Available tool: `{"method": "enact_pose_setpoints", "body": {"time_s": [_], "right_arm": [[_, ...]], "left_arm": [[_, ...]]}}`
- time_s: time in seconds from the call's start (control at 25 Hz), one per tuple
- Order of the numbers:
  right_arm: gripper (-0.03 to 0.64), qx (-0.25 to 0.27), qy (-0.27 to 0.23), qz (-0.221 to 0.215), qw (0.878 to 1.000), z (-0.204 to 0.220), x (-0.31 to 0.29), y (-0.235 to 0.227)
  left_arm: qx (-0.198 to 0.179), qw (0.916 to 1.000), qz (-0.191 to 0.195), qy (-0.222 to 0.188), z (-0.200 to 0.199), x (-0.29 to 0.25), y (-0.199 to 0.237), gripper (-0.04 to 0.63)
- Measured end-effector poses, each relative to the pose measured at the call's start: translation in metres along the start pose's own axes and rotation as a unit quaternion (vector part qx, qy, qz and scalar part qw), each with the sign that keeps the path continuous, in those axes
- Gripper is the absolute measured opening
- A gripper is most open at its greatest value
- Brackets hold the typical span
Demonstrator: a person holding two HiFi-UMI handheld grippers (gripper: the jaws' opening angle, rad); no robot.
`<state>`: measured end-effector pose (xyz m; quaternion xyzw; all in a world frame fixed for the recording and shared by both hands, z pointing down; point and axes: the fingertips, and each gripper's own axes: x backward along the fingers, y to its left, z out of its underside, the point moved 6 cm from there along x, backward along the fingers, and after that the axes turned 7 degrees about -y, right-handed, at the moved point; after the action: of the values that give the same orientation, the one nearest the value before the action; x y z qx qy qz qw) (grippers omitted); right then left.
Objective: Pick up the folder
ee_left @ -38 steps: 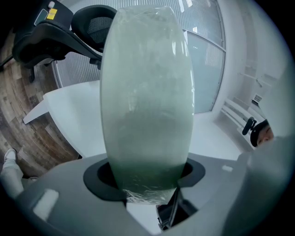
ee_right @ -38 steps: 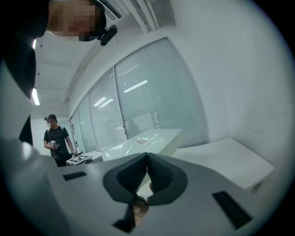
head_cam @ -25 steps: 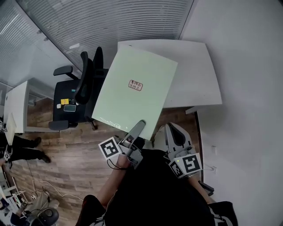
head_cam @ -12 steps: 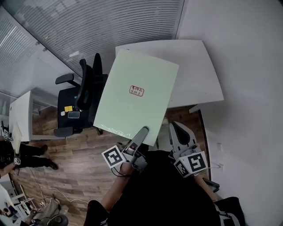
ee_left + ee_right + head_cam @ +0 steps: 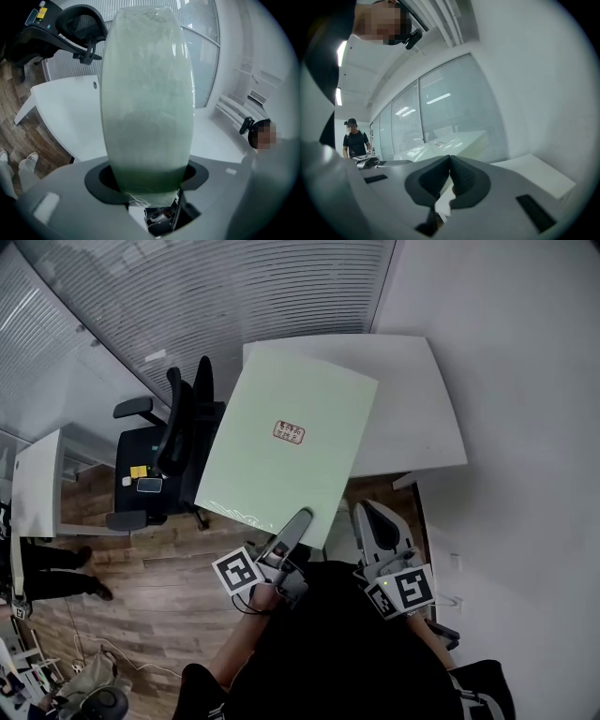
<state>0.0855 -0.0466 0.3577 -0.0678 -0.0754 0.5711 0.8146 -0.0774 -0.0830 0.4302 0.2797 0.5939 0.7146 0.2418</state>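
Head view, item one: folder (image 5: pixel 286 451), pale green, flat and closed, at the centre of the frame. A small red-printed label (image 5: pixel 289 432) sits near its middle. Its near, lower edge is clamped in the left hand-held gripper (image 5: pixel 298 519). One jaw lies on top of the sheet, and the rest of the folder extends toward the upper part of the frame.

Left gripper view: the folder fills the space between the jaws and runs up the middle of the frame.

Item two: right hand-held gripper (image 5: pixel 366 514), lower right of centre, just beside the folder's lower corner but apart from it. In the right gripper view its jaws meet at the tips with nothing between them.

Item three: marker cubes on both tools, left (image 5: pixel 236 571) and right (image 5: pixel 408 589).

Item four: white worktop (image 5: pixel 422 409), upper right of centre, its left part covered in the picture by the folder. Whether the two touch cannot be told.

Item five: black office chair (image 5: pixel 173 437), left of the folder, on wood floor (image 5: pixel 159 568).

Item six: second white desk (image 5: pixel 37 484), far left edge.

Item seven: a standing person (image 5: pixel 355 140) in dark clothes, left side of the right gripper view.
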Motion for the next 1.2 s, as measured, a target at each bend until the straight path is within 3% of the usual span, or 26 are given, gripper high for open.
{"method": "enact_pose_setpoints", "body": {"time_s": [0.8,1.2], "right_arm": [[0.002,0.009,0.009,-0.034,0.999,-0.001,-0.006,0.012],[0.002,0.008,0.005,-0.027,1.0,0.001,-0.004,0.014]], "left_arm": [[0.005,0.9998,0.003,0.021,0.0,-0.003,0.0,0.279],[0.004,0.9995,-0.002,0.03,0.001,-0.002,0.002,0.279]]}}
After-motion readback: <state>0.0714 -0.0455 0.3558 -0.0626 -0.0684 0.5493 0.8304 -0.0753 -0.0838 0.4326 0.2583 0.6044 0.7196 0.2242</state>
